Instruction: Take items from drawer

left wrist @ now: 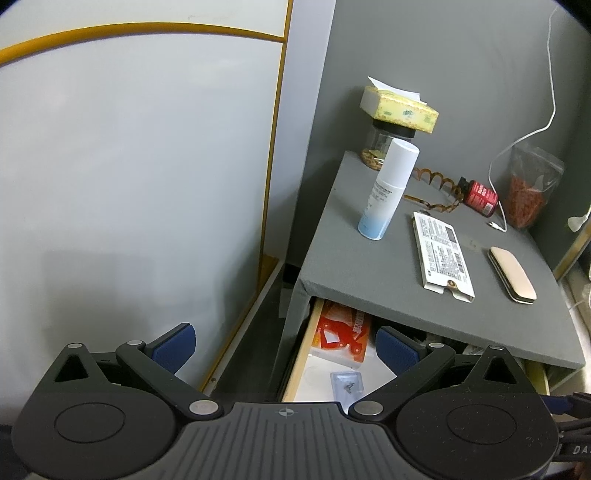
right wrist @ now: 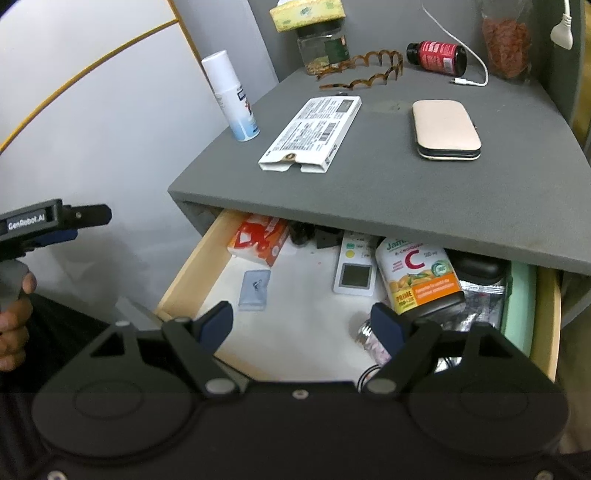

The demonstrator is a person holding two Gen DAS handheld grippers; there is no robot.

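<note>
Both tools are spread wide and empty. Lower the right tool (right wrist: 303, 328) squarely over the vitamin bottle (right wrist: 421, 275) in the drawer (right wrist: 184, 277), clearing the tabletop's (right wrist: 369, 177) front edge.

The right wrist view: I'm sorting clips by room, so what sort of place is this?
Most likely a bedroom corner, at a grey nightstand with its drawer pulled open. A tissue pack, a hair band and a charging cable lie on top; a vitamin C bottle is in the drawer.
</note>
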